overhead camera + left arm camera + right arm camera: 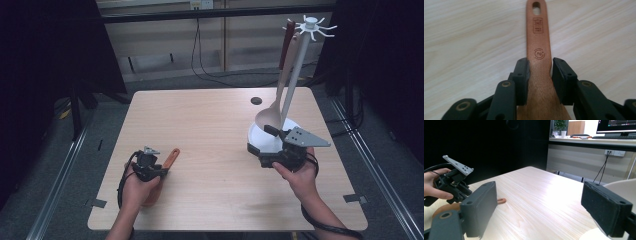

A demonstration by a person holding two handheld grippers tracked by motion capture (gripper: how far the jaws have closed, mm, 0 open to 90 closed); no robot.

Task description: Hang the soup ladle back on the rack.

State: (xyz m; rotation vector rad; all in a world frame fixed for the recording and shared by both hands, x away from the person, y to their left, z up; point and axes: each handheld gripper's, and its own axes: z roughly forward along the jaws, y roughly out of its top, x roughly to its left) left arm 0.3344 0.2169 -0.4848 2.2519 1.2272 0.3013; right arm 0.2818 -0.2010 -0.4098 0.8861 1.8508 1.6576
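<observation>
— Left gripper [159, 171]?
— Held low at the near left of the surface [210, 135], jaws clamped on the handle of a wooden spatula [170, 159]. In the left gripper view, pads [523, 75] tight against both sides of the handle [539, 50], just below a round stamped mark. Hanging hole at the handle's far end, pointing away from the hand.
— Spatula lifted or lying?
— Lying flat on the pale wood, handle slanting up and to the right in the high view, broad end hidden under the left hand [137, 185].
— Right gripper [262, 145]?
— Jaws wide apart, nothing between them. Held at the near rim of a white bowl [260, 137] on the right side of the surface; touching the rim or not, cannot tell.
— Anything in the bowl?
— A grey rack pole [295, 75] rising from it, topped by a white ring of hooks [312, 25]. A pale ladle [272, 115] hanging there, its cup down at the bowl.
</observation>
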